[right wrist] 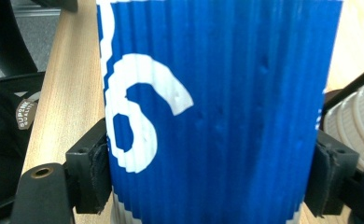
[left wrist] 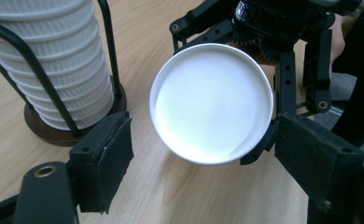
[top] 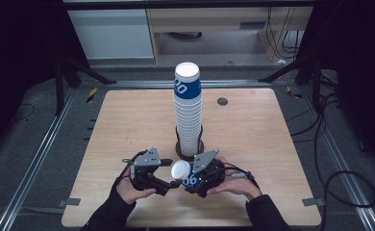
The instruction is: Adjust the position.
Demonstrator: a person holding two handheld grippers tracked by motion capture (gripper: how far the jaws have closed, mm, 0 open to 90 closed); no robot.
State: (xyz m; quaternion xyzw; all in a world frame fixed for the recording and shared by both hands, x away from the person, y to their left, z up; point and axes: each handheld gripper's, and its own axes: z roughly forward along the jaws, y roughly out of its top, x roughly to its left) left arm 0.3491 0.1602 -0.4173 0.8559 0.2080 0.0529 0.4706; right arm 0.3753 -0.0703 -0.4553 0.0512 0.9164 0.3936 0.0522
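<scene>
Right claw [top: 191, 179]: clamped on the blue paper cup [top: 186, 174], one pad pressed against each side of its ribbed wall; the right gripper view shows the blue sleeve with a white numeral squeezed between both pads.
Left claw [top: 172, 184]: jaws spread wide and holding nothing, no pad touching the cup; the left gripper view shows its two black pads [left wrist: 106, 161] standing apart on either side of the cup's white mouth.
Cup position: tipped on its side above the near middle of the desk [top: 253, 144], white mouth turned toward the left claw, which sits just beside it and points at the opening.
Hands: both grippers are held close together near the front edge of the desk, sleeves coming in from below.
Cup stack [top: 188, 108]: tall column of nested blue and white cups standing upright in a dark wire holder [top: 189, 147], just behind the two claws.
Desk hole [top: 222, 101]: small dark round spot farther back, right of the stack.
</scene>
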